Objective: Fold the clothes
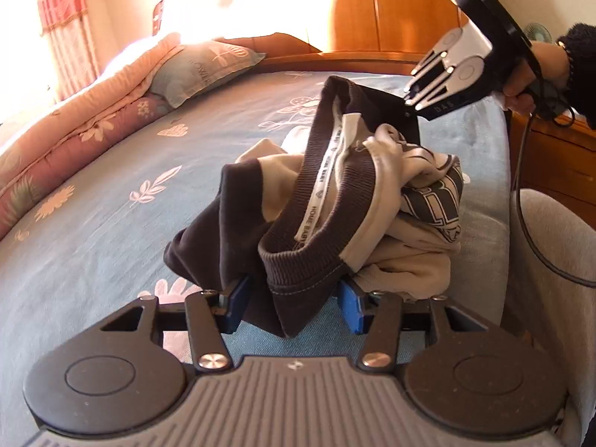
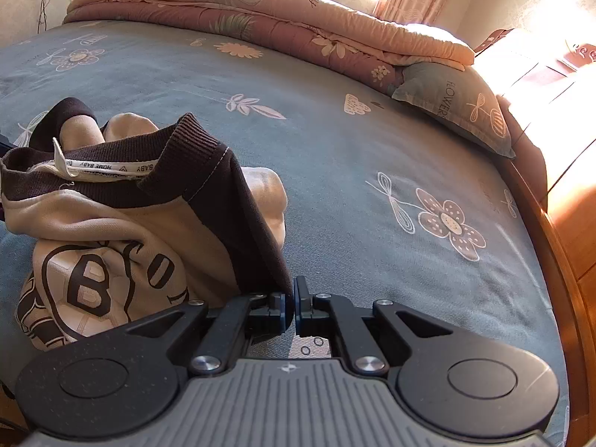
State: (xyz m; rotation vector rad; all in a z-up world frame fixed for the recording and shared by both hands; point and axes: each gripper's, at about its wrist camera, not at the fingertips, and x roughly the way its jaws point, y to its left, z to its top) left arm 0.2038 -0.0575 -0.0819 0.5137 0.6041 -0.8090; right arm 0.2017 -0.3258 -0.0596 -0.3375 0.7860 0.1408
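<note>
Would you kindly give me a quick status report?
Right gripper shut on sweatshirt shoulder. Left gripper open around collar. Sweatshirt bunched, unfolded. Bed ahead unobstructed.

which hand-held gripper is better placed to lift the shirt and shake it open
Right. The right hand-held gripper is already shut on the shirt at its dark shoulder edge, while the left hand-held gripper is open, with dark fabric only hanging between its pads.

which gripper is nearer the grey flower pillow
Right. The right gripper, shut on the shirt, has the pillow across open sheet; the left gripper sits further back, behind the shirt.
</note>
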